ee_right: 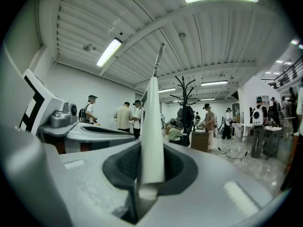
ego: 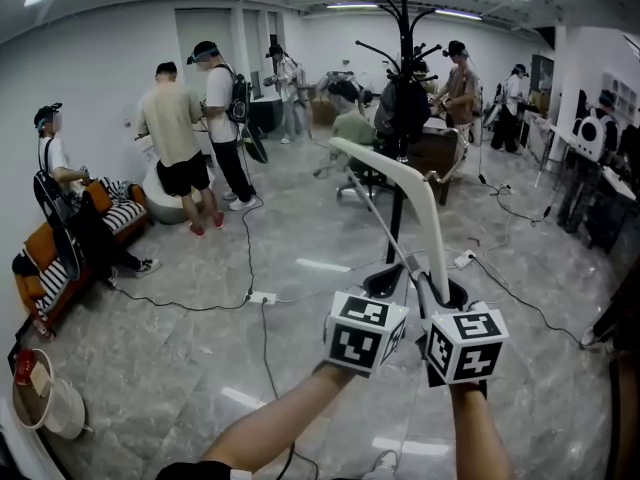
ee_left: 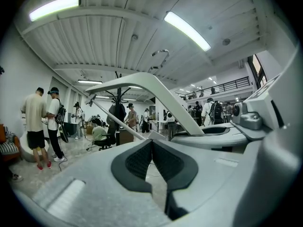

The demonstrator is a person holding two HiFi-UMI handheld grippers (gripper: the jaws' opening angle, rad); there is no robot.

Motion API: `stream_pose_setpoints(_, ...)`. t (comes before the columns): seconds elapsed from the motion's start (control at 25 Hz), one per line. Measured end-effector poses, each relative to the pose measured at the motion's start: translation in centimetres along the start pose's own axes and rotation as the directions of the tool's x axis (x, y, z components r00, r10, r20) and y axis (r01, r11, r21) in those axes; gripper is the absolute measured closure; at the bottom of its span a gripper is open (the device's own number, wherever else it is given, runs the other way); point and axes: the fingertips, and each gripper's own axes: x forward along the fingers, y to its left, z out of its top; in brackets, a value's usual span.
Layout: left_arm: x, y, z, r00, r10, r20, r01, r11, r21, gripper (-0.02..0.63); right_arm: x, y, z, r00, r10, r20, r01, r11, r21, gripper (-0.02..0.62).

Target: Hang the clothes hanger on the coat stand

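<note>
Hanger (ego: pixel 428 218) looks like smooth white plastic with a slight sheen. Coat stand (ego: pixel 402 38) is matt black, metal by the look of it. Floor (ego: pixel 300 308) around the coat stand is polished stone-look tile, properly shiny. Right gripper (ee_right: pixel 151 150) has a matt, fine-grained grey plastic shell with dark, ribbed, rubbery pads (ee_right: pixel 176 165).

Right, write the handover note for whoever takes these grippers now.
Right gripper: shut on the near end of the clothes hanger, on its white arm.
Left gripper: jaws almost together, apparently pinching the hanger's thin bar at the tips.
Hanger: held out in front, off the floor, between both grippers.
Coat stand: ahead across the room, with a dark garment on it and its top branches bare.
Done: hanger is in hand.
Left: carry it to the stand, hook it over a bare branch, and let go.
</note>
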Motion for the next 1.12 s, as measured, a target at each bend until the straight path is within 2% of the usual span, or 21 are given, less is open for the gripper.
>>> stream_pose_setpoints(0.76,17.3,-3.1,2.2,0.998,0.062,-0.017,-0.062,0.998,-0.007,0.600,6.8,-16.7,0.3,0.998,0.063,-0.010,-0.063,0.998,0.004,0.531)
stream_pose_setpoints(1.12,21.5,-2.8,2.5,0.995,0.096,-0.019,-0.096,0.995,-0.008,0.600,9.2,-20.5,0.2,0.996,0.091,-0.010,-0.091,0.996,0.006,0.531)
